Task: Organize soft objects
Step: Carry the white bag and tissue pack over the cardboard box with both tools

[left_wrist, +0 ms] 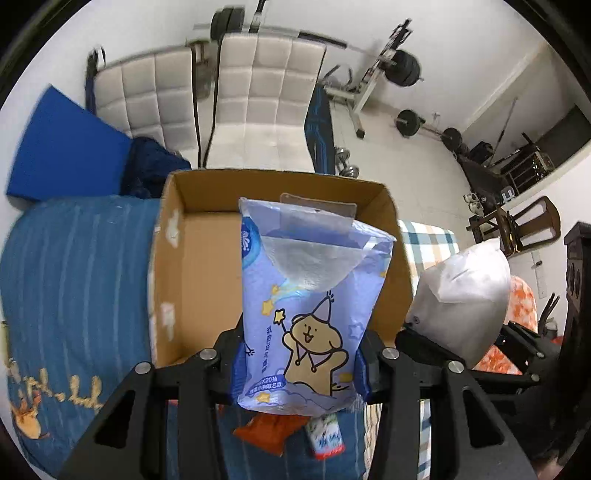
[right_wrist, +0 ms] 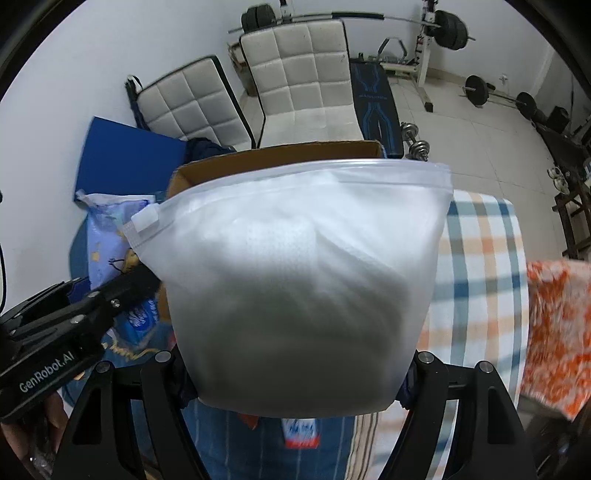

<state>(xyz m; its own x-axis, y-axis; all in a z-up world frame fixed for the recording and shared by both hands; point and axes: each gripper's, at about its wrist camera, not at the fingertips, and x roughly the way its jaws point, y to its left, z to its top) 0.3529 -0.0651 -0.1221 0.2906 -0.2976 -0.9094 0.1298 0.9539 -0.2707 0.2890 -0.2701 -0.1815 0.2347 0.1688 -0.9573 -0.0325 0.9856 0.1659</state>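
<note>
Lilac plastic fills the near part of the left wrist view: a tissue pack printed with a cartoon bear in a party hat is clamped between the two black fingers of the left gripper, its lower part squeezed between the pads and the rest jutting forward past the fingertips. Below the pack's near edge, an orange packet and a small red-and-white packet lie on the blue striped bedding.

In the right wrist view, a frosted white zip bag stuffed with something soft and white sits between the fingers of the right gripper, which grips it by its bottom end; the zip slider and seal edge are at the far end. The bag is wide, so the jaws stand well apart around it.

Just beyond both held items is an open cardboard box on the bedding, its inside bare where visible. From the left camera the tissue pack overlaps the box's opening, and the white bag appears to the right of the box, near its right wall. A plaid blanket lies right of the box, with an orange-and-white patterned cloth beside it.

Farther back stand two white quilted chairs, a blue mat and barbell weights against the wall.
</note>
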